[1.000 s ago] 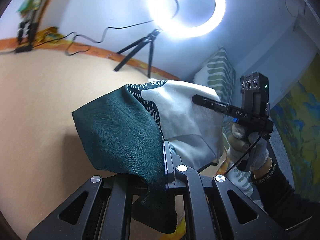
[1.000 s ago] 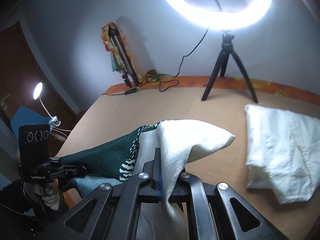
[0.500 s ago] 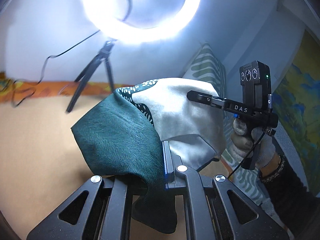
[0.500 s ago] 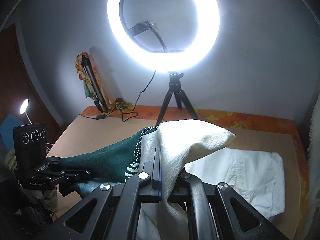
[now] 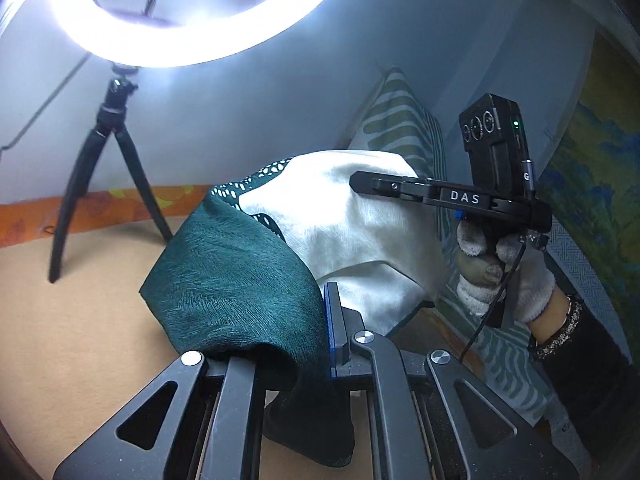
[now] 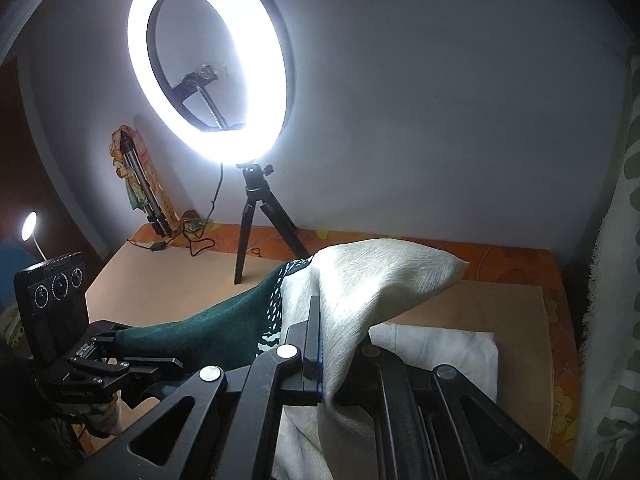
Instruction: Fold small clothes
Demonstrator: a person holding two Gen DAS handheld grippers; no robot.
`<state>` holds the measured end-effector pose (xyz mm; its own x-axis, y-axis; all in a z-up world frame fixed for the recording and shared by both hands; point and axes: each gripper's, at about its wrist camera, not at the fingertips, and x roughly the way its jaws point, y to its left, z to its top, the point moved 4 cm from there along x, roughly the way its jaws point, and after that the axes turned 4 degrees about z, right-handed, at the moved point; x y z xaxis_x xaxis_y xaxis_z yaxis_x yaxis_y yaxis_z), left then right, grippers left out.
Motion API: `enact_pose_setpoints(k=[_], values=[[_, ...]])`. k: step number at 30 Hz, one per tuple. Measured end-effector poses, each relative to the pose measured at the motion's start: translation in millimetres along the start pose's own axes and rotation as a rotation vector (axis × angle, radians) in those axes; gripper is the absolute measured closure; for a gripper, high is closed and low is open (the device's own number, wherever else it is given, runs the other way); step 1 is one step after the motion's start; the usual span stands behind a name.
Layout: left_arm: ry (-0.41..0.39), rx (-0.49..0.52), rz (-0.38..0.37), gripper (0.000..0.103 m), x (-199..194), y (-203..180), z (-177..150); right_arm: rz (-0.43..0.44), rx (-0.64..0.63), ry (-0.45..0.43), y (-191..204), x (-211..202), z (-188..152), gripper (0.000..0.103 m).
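Cloth point(image 5: 240, 272), green on one half and cream on the other, held up off the tan surface point(image 5: 72, 320) and stretched between both claws. In the left wrist view: green half draped over the left gripper point(image 5: 332, 332) at lower centre, jaws pinched shut on the fabric, a fold hanging down past the frame of the tool. Cream half running to the right, clamped in the right gripper point(image 5: 360, 180) at centre right, gripped by a gloved hand point(image 5: 504, 272) with a dark sleeve below. In the right wrist view: cream half bunched over the right gripper point(image 6: 316, 336) at lower centre, jaws closed on it, loose end falling to the bottom edge; green half reaching to the lower left, caught in the left gripper point(image 6: 120, 340). Ring light point(image 6: 208, 76) on a small black tripod point(image 6: 260, 224) at upper centre, glowing against the wall. White folded garment point(image 6: 448, 348) lying flat on the surface at lower right, behind the lifted cloth. Striped pillow point(image 5: 404, 124) propped at centre right of the left view.
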<state>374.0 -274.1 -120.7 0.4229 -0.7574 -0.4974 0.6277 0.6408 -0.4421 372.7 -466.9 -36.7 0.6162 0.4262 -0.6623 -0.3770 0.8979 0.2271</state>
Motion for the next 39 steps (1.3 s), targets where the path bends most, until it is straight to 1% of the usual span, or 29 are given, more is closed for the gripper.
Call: enact_pose_setpoints(k=[3, 6, 7, 10, 13, 14, 15, 16, 17, 18, 19, 20, 21, 23, 24, 26, 28, 30, 32, 33, 35, 37, 39], values=[[0.030, -0.042, -0.029, 0.096, 15.1, 2.7, -12.0, 0.010, 0.019, 0.044, -28.6, 9.1, -12.0, 0.102], [0.081, -0.078, -0.061, 0.096, 31.6, 4.1, -29.0, 0.010, 0.039, 0.080, -51.2, 17.1, -25.2, 0.102], [0.107, -0.088, -0.074, 0.096, 37.7, 3.8, -36.8, 0.004, 0.042, 0.097, -59.6, 20.5, -31.3, 0.102], [0.130, -0.101, -0.077, 0.096, 42.9, 3.3, -48.8, -0.034, 0.056, 0.139, -80.8, 27.3, -46.4, 0.101], [0.163, -0.120, -0.092, 0.096, 44.6, 4.1, -52.9, -0.071, 0.115, 0.139, -106.9, 28.3, -55.6, 0.100], [0.169, -0.122, -0.091, 0.096, 46.0, 4.4, -52.4, -0.084, 0.130, 0.141, -113.8, 28.7, -57.9, 0.096], [0.177, -0.122, -0.086, 0.093, 45.3, 4.7, -52.3, -0.106, 0.145, 0.148, -120.0, 30.5, -59.6, 0.093], [0.192, -0.125, -0.081, 0.090, 44.9, 5.2, -53.7, -0.136, 0.162, 0.164, -127.3, 32.0, -62.5, 0.082], [0.212, -0.135, -0.081, 0.088, 46.8, 4.7, -54.6, -0.162, 0.179, 0.175, -134.1, 32.0, -64.9, 0.067], [0.230, -0.145, -0.081, 0.084, 54.9, 1.1, -51.2, -0.185, 0.196, 0.180, -139.2, 31.2, -66.3, 0.065], [0.254, -0.166, -0.088, 0.081, 53.9, 2.3, -54.5, -0.207, 0.221, 0.176, -145.2, 28.9, -67.8, 0.065], [0.275, -0.188, -0.097, 0.072, 54.3, 3.4, -57.4, -0.224, 0.248, 0.165, -149.9, 25.7, -69.0, 0.064], [0.294, -0.214, -0.109, 0.066, 53.1, 4.1, -60.5, -0.225, 0.271, 0.152, -152.9, 22.1, -69.9, 0.063], [0.317, -0.242, -0.134, 0.066, 48.1, 2.5, -65.5, -0.253, 0.285, 0.125, -154.3, 15.7, -69.0, 0.063], [0.330, -0.240, -0.134, 0.066, 46.2, 0.5, -68.2, -0.264, 0.282, 0.120, -153.3, 13.2, -68.7, 0.063], [0.348, -0.234, -0.116, 0.066, 51.5, 0.1, -68.5, -0.277, 0.274, 0.111, -148.0, 8.3, -67.0, 0.063], [0.361, -0.234, -0.118, 0.066, 48.4, 0.3, -74.3, -0.292, 0.258, 0.105, -142.4, 4.8, -63.9, 0.063], [0.368, -0.215, -0.101, 0.066, 42.8, -1.6, -79.2, -0.314, 0.244, 0.095, -134.3, -0.9, -62.3, 0.063], [0.375, -0.214, -0.098, 0.066, 37.7, -2.2, -82.8, -0.329, 0.244, 0.079, -127.2, -7.6, -62.2, 0.060], [0.376, -0.229, -0.114, 0.066, 33.9, -2.9, -84.5, -0.333, 0.242, 0.072, -123.9, -10.5, -62.7, 0.058], [0.352, -0.262, -0.164, 0.066, 27.0, -4.8, -85.1, -0.344, 0.240, 0.055, -115.3, -20.1, -64.4, 0.054], [0.319, -0.314, -0.214, 0.066, 24.9, -8.1, -79.9, -0.341, 0.252, 0.038, -106.2, -30.0, -66.8, 0.054], [0.288, -0.335, -0.256, 0.066, 20.4, -14.3, -74.7, -0.330, 0.252, 0.020, -94.3, -40.5, -68.1, 0.054]])
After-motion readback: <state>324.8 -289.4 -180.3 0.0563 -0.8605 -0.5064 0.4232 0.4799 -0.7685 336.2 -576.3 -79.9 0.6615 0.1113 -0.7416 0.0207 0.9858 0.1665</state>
